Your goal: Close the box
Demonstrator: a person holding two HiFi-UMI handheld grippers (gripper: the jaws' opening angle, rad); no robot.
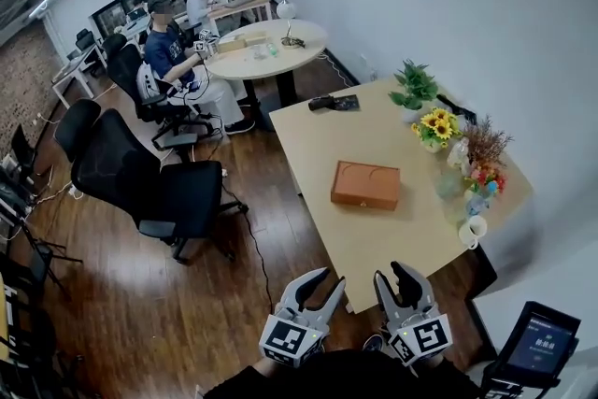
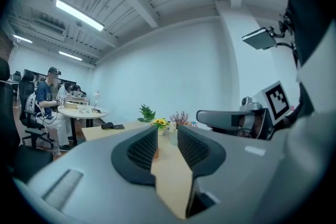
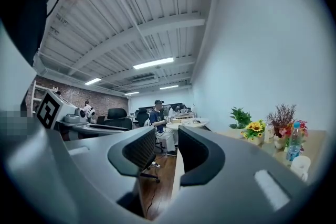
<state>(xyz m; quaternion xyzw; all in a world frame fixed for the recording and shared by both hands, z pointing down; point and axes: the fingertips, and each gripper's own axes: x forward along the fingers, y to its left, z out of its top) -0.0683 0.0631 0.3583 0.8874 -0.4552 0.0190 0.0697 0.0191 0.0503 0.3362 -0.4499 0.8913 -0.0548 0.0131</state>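
Observation:
A flat orange-brown box [image 1: 364, 185] lies in the middle of the light wooden table [image 1: 327, 135], and its top looks flat from the head view. Both grippers hover at the table's near edge, well short of the box. My left gripper [image 1: 329, 283] is just off the table's near left corner, its jaws apart with nothing between them. My right gripper [image 1: 392, 275] is over the near edge, also open and empty. In the left gripper view the left gripper [image 2: 167, 132] points along the tabletop. In the right gripper view the right gripper [image 3: 167, 136] frames floor and the table's edge.
Along the table's right side stand a green plant [image 1: 414, 87], sunflowers [image 1: 435, 126], a vase of dried flowers [image 1: 481, 149], a bottle and a white mug [image 1: 472, 231]. A black item [image 1: 333, 102] lies at the far end. Office chairs [image 1: 140, 178] stand left; people sit at a round table [image 1: 266, 49].

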